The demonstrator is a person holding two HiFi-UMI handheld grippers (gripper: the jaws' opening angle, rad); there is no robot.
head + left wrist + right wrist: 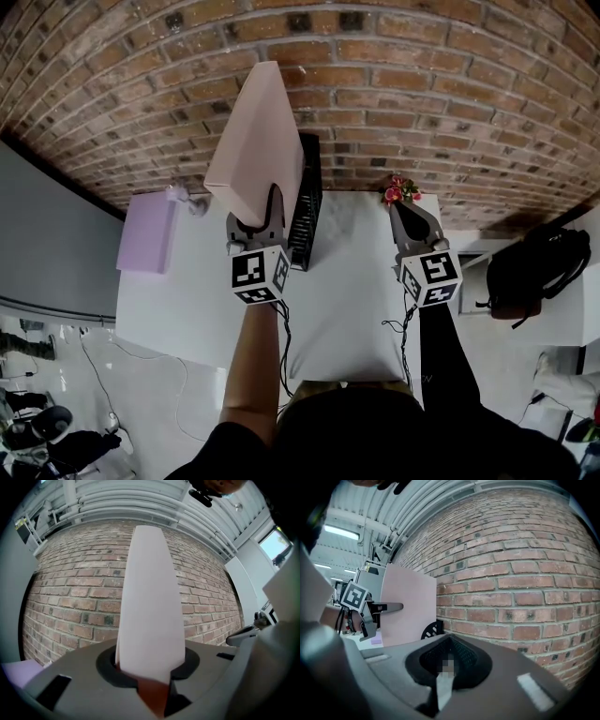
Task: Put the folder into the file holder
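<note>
My left hand-held gripper (267, 211) clamps folder (258, 150) upright, holder (307, 202) just right of it. My right hand-held gripper (405, 211) closed, empty. Looks like carry step; next, align edge over slot, lower.

The left hand-held gripper (151, 688) has its jaws closed on the lower edge of a pale pink folder (150, 597). The folder stands upright and hides the middle of a brick wall (75, 588). White pipes (117, 501) run above the wall. A purple thing (18, 674) shows at the lower left.
</note>
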